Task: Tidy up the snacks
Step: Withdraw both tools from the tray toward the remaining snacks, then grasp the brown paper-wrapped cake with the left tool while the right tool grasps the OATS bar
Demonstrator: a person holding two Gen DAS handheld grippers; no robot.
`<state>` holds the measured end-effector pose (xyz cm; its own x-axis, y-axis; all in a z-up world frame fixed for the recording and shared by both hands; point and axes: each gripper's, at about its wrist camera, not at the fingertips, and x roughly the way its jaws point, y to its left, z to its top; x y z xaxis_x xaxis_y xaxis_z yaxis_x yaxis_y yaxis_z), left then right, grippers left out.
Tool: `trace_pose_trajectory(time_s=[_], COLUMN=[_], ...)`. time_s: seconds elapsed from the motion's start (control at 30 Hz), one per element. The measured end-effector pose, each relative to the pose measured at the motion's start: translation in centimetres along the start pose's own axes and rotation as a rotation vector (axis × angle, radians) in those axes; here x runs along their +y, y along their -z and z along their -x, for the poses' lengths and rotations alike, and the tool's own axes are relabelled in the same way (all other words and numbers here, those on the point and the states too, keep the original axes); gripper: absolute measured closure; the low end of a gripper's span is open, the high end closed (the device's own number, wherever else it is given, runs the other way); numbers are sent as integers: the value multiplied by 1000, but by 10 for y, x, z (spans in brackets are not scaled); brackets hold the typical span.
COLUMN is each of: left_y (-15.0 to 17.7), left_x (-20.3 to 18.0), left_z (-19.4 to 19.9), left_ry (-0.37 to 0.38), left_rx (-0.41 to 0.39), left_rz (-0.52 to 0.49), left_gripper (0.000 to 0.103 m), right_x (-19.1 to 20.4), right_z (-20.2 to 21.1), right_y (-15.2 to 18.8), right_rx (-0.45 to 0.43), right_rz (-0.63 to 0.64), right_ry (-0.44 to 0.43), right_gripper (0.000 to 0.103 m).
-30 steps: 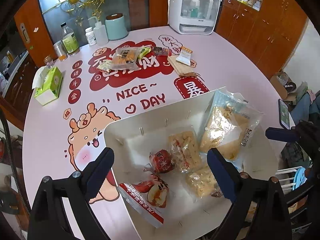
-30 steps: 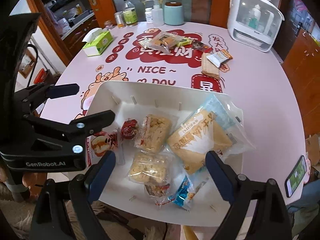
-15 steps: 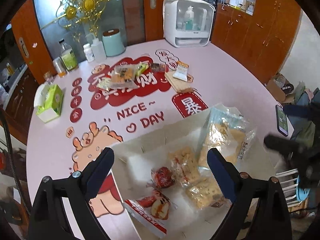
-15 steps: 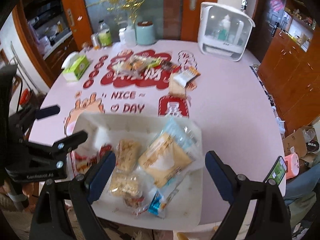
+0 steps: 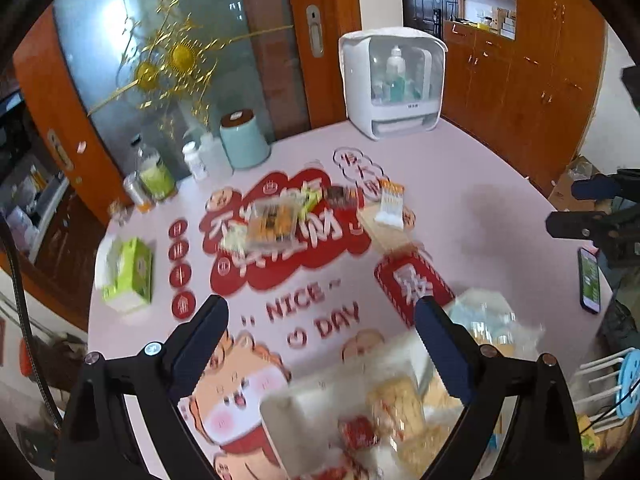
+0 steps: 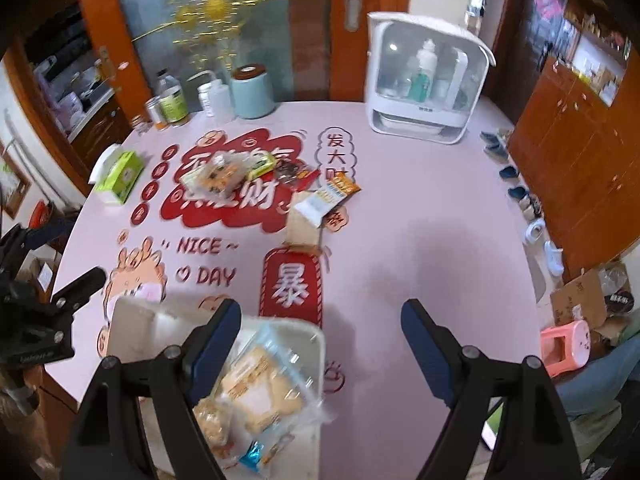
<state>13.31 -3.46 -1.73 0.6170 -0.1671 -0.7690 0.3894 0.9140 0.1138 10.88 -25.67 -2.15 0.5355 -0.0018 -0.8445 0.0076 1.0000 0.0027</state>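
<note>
While both views are blurred, the left tongs [image 5: 320,344] and right tongs [image 6: 320,340] stand spread wide, holding nothing. The white tray [image 6: 132,320] sits at the worktop's [image 6: 420,220] near edge with several packets in it, including a large biscuit bag [image 6: 260,388]. More loose snacks [image 6: 224,176] lie clustered mid-worktop, well apart from the tray.

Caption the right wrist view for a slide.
Open right hand-held gripper above a pink table, white tray of snacks near, loose snack packets farther off.
</note>
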Motion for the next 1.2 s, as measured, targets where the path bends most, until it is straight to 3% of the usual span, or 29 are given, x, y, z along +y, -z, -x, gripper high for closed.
trace_pose_trajectory(time_s=[0.17,0.33,0.47,0.6,0.9,0.93,1.0,1.07,1.2], left_y=[-53,-89,-94,-84,-65,-63,-62,-61,-65], left_x=[-17,-36,-52,-64,-65,-64,-61,-59,-60], left_z=[-50,-131,-192,-247,-286,-289,-292,-296,-304], left_ry=[-56,-43,-4,4,12,15,22,29,48], left_rx=[43,130,205,309,394,399,407,415,425], left_rz=[-16,5,27,78,149,161,190,219,253], left_gripper=[6,6,6,6,6,6,6,6,6], right_x=[-34,-58,-62,-59,-46,-44,-40,-39,-55], right_z=[-38,-114,-191,-250,-319,-322,-329,-327,-324], right_y=[-53,-107,-133,-136,-132,-132,-130,-129,-130], right_rx=[22,73,145,232,340,345,369,360,363], right_rz=[-17,-59,-113,-153,-196,-195,-180,-150,-166], right_ry=[-50,-106,-136,-158,-208,-213,-218,-195,-193], right_gripper=[20,20,20,20,20,22,43,54,60])
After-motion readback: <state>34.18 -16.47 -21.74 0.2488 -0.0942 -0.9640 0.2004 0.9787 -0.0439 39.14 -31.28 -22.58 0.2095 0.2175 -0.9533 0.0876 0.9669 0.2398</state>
